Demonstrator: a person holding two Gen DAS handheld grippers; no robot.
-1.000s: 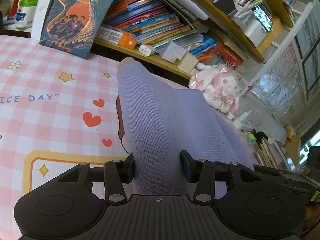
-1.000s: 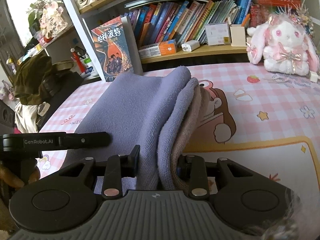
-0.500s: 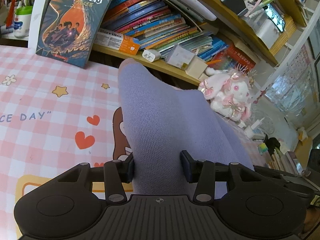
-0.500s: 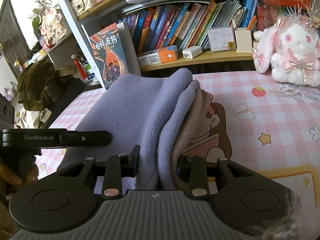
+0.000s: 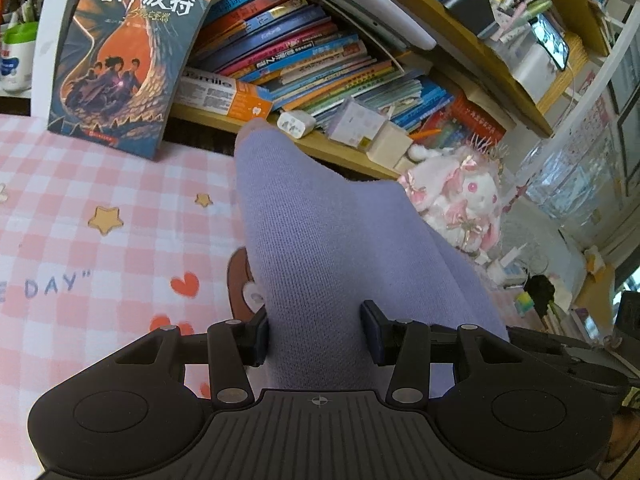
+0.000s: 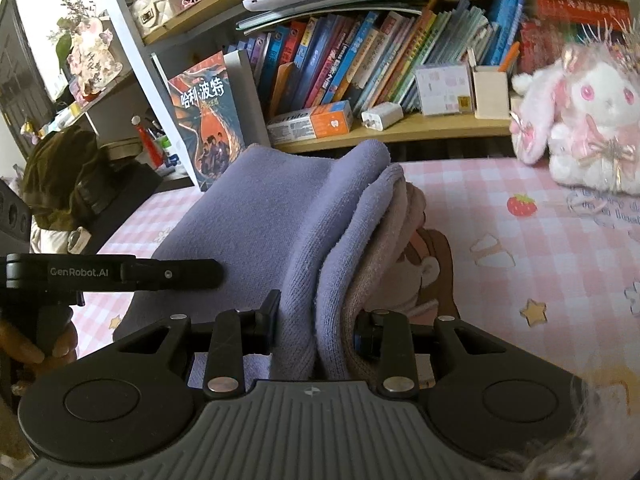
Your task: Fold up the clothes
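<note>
Home bedroom: crammed bookshelf (image 6: 360, 60), plush rabbit (image 6: 580, 116)

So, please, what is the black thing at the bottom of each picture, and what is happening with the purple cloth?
There is no robot arm. A person holds one hand tool in each hand, and each tool ends in two-finger tongs. A small camera on each tool looks forward along its fingers, so the black shape at the bottom is the tool itself.

One picture comes from the left tongs, the other from the right tongs. Both are closed on the same purple garment, folded over into layers and lifted above the pink checked cloth. In the right view the left tool also appears, on the left.

Behind stand a shelf of books, a book with a dragon cover and a pink plush rabbit.
</note>
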